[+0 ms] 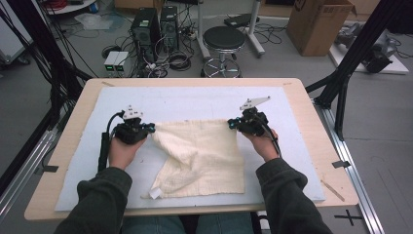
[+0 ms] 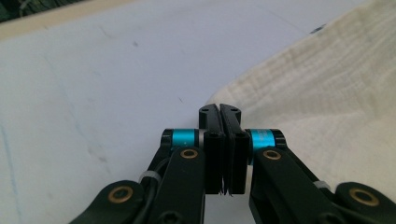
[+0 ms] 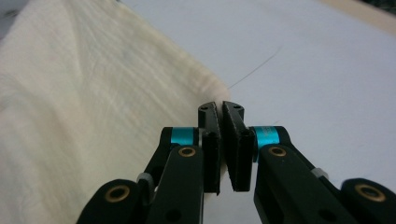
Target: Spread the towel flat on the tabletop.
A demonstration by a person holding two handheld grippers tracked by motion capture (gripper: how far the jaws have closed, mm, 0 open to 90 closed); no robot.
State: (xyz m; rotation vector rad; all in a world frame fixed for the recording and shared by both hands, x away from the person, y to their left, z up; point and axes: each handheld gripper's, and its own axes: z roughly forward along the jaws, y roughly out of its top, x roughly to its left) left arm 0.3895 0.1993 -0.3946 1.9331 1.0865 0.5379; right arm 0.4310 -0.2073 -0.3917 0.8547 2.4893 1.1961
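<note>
A cream cloth [image 1: 204, 156] lies rumpled on the pale mat [image 1: 195, 100], its far edge raised between my two grippers. My left gripper [image 1: 152, 128] is shut on the cloth's far left corner. In the left gripper view the jaws [image 2: 219, 108] are pressed together, with the cloth [image 2: 327, 93] spreading off to their right. My right gripper [image 1: 230, 124] is shut on the far right corner. In the right gripper view the cloth [image 3: 84, 93] runs from the left into the shut tips [image 3: 219, 106]. The left side of the cloth is folded diagonally toward me.
A small white tag [image 1: 155, 193] sticks out at the cloth's near left corner. The mat covers most of the wooden table [image 1: 311, 122]. Beyond the far edge, on the floor, stand a black stool [image 1: 223, 41], computer towers [image 1: 146, 27] and a cardboard box [image 1: 316, 24].
</note>
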